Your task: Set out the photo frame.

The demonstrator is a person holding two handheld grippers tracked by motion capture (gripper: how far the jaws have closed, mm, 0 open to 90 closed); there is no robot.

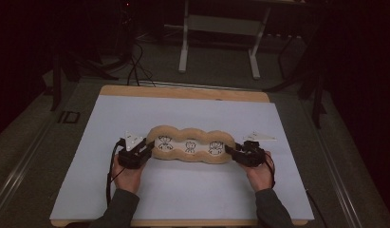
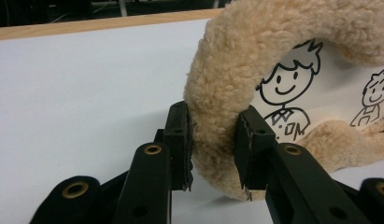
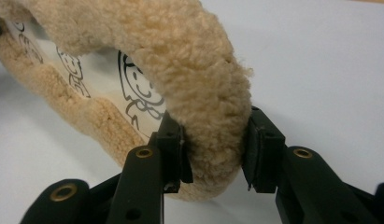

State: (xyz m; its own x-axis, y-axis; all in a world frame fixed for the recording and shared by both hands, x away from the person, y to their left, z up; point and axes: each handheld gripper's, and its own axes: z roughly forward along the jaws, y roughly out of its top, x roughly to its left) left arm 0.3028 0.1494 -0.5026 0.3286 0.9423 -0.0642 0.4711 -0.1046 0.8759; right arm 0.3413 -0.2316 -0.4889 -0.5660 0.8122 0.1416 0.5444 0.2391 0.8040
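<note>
White matte tabletop (image 1: 135,190) bears a fleecy three-lobed cushion (image 1: 183,133) (cartoon-printed centre).

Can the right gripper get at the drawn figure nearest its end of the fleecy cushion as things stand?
Probably not right away: the right gripper is shut on the fleecy rim of the cushion and would have to let go first. Otherwise the nearest figure lies uncovered just inside that rim.
</note>
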